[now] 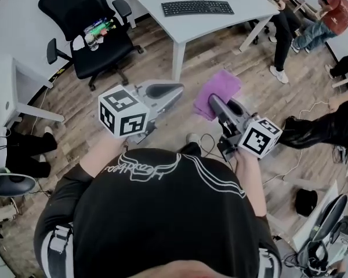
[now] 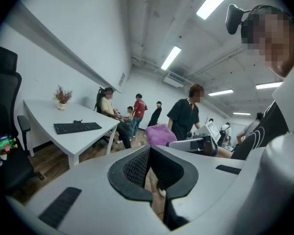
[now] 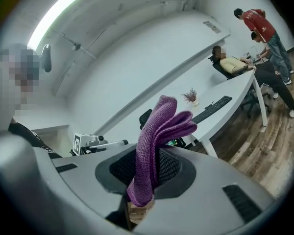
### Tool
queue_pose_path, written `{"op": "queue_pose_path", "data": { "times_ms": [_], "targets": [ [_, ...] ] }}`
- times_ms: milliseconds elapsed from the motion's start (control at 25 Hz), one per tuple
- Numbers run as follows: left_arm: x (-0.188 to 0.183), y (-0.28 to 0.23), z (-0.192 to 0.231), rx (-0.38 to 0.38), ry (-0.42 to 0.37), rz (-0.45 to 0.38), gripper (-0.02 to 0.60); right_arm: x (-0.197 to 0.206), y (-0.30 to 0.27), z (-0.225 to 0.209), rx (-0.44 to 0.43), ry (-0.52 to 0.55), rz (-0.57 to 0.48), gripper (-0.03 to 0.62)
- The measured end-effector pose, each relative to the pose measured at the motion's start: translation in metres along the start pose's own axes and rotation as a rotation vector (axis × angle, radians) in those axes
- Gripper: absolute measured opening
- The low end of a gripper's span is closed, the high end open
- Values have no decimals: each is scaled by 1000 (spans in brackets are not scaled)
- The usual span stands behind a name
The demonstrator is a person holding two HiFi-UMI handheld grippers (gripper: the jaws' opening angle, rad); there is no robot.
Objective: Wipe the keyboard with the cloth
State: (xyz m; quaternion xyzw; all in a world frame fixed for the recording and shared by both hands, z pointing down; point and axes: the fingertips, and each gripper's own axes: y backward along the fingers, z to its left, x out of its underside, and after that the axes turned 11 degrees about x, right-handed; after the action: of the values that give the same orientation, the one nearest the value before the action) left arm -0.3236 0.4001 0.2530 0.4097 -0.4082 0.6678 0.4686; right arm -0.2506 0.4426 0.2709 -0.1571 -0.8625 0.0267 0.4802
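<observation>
I have both grippers raised in front of my chest over the wooden floor, well short of the worktop (image 1: 153, 2). My right gripper (image 1: 213, 102) is clamped on the purple cloth (image 1: 217, 87). In the right gripper view the cloth (image 3: 158, 141) stands folded between the black pads and rises out past the tips, with its lower end pinched deep in the jaws of the right gripper (image 3: 144, 176). My left gripper (image 1: 180, 88) carries nothing. In the left gripper view its pads are drawn together at the tip of the left gripper (image 2: 150, 153), with only a thin sliver of floor visible behind them. The two grippers are near each other but apart, the left at about 10 o'clock from the right. The black keyboard (image 1: 197, 7) lies flat on the white worktop at 12 o'clock in the head view, far from the cloth; from the left gripper view I see it (image 2: 77, 127) at 9 o'clock, with a small potted plant (image 2: 62, 96) beyond it. A black office chair (image 1: 93, 36) with a few bottles (image 1: 98, 28) on its seat stands at 10 o'clock. Several people (image 1: 330, 16) stand or sit around 2 o'clock.
</observation>
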Motion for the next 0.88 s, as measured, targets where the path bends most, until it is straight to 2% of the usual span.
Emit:
{"op": "queue_pose_path", "data": {
  "times_ms": [440, 720, 880],
  "targets": [
    [-47, -89, 117, -156, 74, -27, 5, -87, -73, -112, -112, -7, 101, 61],
    [-73, -168, 172, -190, 56, -23, 5, -137, -96, -187, -138, 25, 135, 61],
    [-76, -185, 194, -192, 71, -28, 5, -150, -107, -217, -124, 14, 137, 61]
  ]
}}
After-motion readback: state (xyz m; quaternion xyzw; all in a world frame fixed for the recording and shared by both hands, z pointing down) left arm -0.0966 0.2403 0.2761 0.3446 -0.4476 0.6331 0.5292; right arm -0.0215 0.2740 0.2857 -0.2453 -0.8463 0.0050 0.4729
